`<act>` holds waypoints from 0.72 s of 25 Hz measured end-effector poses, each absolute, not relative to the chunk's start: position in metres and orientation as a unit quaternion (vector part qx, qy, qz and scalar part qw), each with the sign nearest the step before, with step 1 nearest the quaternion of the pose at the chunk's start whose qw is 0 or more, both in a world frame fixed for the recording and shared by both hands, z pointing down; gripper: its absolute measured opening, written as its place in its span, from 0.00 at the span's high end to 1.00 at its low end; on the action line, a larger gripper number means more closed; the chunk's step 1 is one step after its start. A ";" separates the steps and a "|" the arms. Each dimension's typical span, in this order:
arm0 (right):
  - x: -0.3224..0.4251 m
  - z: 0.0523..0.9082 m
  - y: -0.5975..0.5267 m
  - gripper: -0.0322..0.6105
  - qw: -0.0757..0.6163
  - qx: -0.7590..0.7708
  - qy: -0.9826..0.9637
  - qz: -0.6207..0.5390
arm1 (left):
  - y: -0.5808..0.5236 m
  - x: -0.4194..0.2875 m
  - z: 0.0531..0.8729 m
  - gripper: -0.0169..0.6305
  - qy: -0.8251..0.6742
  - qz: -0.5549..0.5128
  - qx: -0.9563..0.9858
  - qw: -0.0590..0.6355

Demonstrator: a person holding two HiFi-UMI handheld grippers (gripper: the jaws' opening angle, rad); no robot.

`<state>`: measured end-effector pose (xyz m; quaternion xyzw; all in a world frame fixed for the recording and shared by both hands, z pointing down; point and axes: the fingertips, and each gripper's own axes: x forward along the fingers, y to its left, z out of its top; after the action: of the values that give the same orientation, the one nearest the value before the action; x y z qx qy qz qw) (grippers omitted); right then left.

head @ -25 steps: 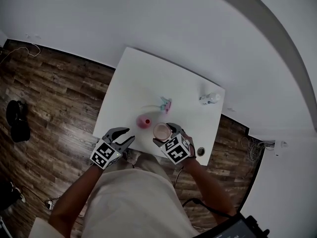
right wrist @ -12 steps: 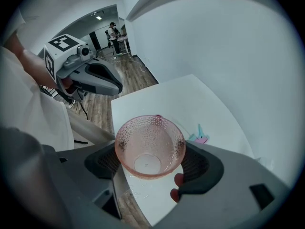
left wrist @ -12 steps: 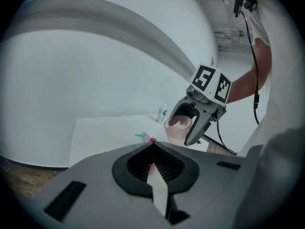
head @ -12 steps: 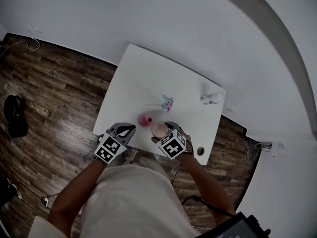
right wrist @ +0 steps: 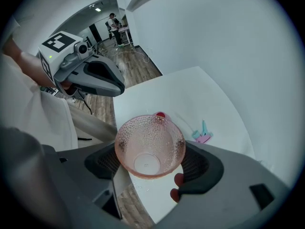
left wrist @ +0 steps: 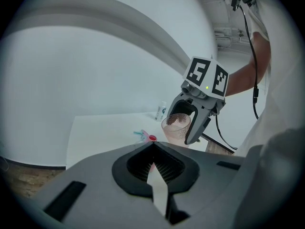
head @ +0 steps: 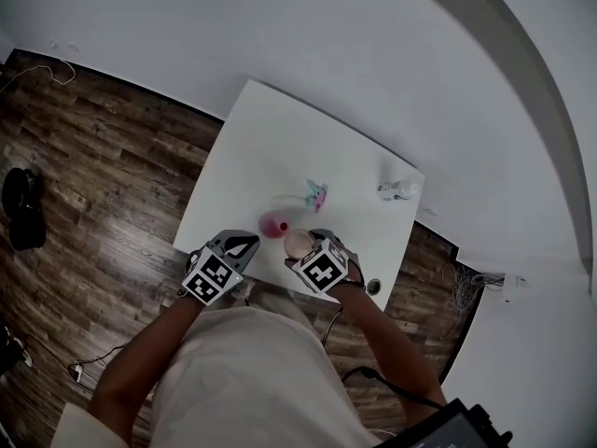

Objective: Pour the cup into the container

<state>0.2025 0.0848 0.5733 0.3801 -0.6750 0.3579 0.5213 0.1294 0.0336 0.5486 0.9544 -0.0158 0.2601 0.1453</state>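
Right gripper (right wrist: 151,162) clamps the pink dimpled glass cup (right wrist: 150,137), upright, no contents visible, just beside the small red round container (right wrist: 160,115) on the white bench (head: 280,147). Left gripper (left wrist: 153,168) has just closed, empty. Judgement: cup either awaiting tipping or already emptied.

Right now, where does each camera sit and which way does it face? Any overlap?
Head view: on the person's head, facing steeply down at the white table; shows both forearms, the left hand-held gripper and the right hand-held gripper.
Left gripper view: on the left hand-held gripper, looking along its just-closed, empty jaws across the table.
Right gripper view: on the right hand-held gripper, looking down into the pink cup it grips; a fingertip shows.
Shared: all three show the cup.
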 end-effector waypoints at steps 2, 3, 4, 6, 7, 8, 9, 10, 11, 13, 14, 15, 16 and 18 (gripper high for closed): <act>0.201 0.573 0.083 0.36 0.525 0.373 -0.674 0.361 | 0.034 0.128 0.552 0.96 -0.017 0.262 0.953 0.148; 0.200 0.573 0.083 0.36 0.527 0.369 -0.674 0.362 | 0.034 0.128 0.552 0.96 -0.017 0.262 0.953 0.148; 0.199 0.573 0.082 0.36 0.530 0.365 -0.673 0.364 | 0.034 0.127 0.553 0.96 -0.017 0.263 0.953 0.149; 0.198 0.573 0.081 0.36 0.535 0.357 -0.672 0.367 | 0.034 0.126 0.555 0.96 -0.019 0.263 0.952 0.153; 0.198 0.573 0.081 0.36 0.538 0.353 -0.671 0.367 | 0.034 0.126 0.555 0.96 -0.020 0.263 0.952 0.156; 0.198 0.573 0.080 0.36 0.541 0.349 -0.671 0.368 | 0.034 0.126 0.556 0.96 -0.021 0.262 0.952 0.157; 0.198 0.574 0.080 0.36 0.544 0.345 -0.670 0.369 | 0.034 0.126 0.557 0.95 -0.022 0.261 0.952 0.159; 0.198 0.575 0.080 0.36 0.546 0.342 -0.669 0.370 | 0.034 0.126 0.558 0.96 -0.022 0.261 0.952 0.160; 0.198 0.575 0.080 0.36 0.548 0.339 -0.668 0.372 | 0.034 0.126 0.559 0.95 -0.023 0.260 0.952 0.161; 0.199 0.577 0.079 0.36 0.553 0.334 -0.665 0.375 | 0.033 0.127 0.559 0.96 -0.024 0.257 0.952 0.161; 0.200 0.577 0.079 0.36 0.554 0.334 -0.664 0.376 | 0.033 0.128 0.560 0.95 -0.024 0.256 0.953 0.161; 0.201 0.578 0.078 0.36 0.555 0.333 -0.663 0.377 | 0.033 0.128 0.560 0.96 -0.024 0.255 0.953 0.161; 0.202 0.580 0.078 0.36 0.555 0.332 -0.662 0.379 | 0.033 0.128 0.560 0.95 -0.025 0.255 0.953 0.162; 0.202 0.582 0.079 0.36 0.556 0.328 -0.660 0.385 | 0.033 0.128 0.560 0.95 -0.025 0.255 0.953 0.161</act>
<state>0.2024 0.0789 0.5817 0.3280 -0.6595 0.3851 0.5560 0.1282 0.0328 0.5603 0.9532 -0.0246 0.2548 0.1610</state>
